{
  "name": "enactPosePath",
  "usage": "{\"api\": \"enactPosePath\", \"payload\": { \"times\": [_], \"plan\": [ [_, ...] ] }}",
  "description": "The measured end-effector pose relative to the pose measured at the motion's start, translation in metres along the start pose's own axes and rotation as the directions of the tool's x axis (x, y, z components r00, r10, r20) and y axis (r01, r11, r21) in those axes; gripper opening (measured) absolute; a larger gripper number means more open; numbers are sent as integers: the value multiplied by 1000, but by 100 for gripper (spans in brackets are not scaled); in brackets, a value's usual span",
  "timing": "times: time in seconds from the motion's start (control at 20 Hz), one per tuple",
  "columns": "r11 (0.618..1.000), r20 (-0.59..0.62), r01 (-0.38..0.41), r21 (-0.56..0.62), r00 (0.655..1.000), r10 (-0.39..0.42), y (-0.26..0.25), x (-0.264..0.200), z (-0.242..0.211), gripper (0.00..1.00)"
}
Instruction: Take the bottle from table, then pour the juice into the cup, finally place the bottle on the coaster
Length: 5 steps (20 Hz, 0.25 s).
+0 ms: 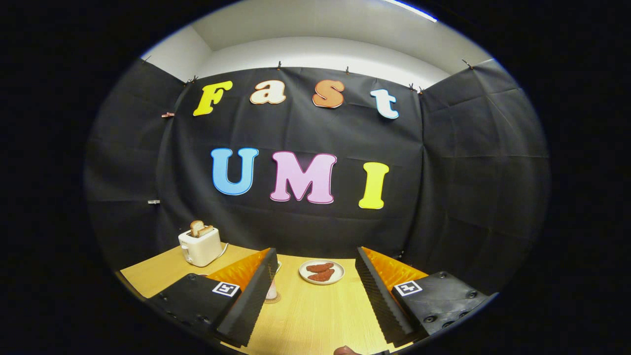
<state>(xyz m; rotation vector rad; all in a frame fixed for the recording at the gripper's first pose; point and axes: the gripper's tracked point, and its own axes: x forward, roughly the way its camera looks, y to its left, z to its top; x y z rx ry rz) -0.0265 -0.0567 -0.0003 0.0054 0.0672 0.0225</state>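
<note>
The gripper [315, 276] hangs above the wooden table [315, 320], its fingers spread wide with nothing between them. At about ten o'clock, partly hidden behind the left finger, the bottle [271, 291] stands upright, long axis vertical, on a round coaster [274, 299]; its top is hidden. At twelve o'clock, beyond the fingertips, a white plate [321, 272] holds two reddish-brown pieces. Bare tabletop lies between fingers and plate. Farther off at ten o'clock, a white toaster [200, 246] with bread stands near the table's far-left edge.

Gripper [315, 286] fingers wide apart above table [315, 320]; plate [321, 272] just beyond; toaster [199, 245] far left
</note>
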Motion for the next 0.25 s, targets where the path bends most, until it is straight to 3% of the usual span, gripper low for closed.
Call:
{"api": "enactPosePath", "payload": {
  "times": [0.25],
  "plan": [
    [996, 24, 59, -63, 998, -58, -8, -33, 9, 97]
  ]
}}
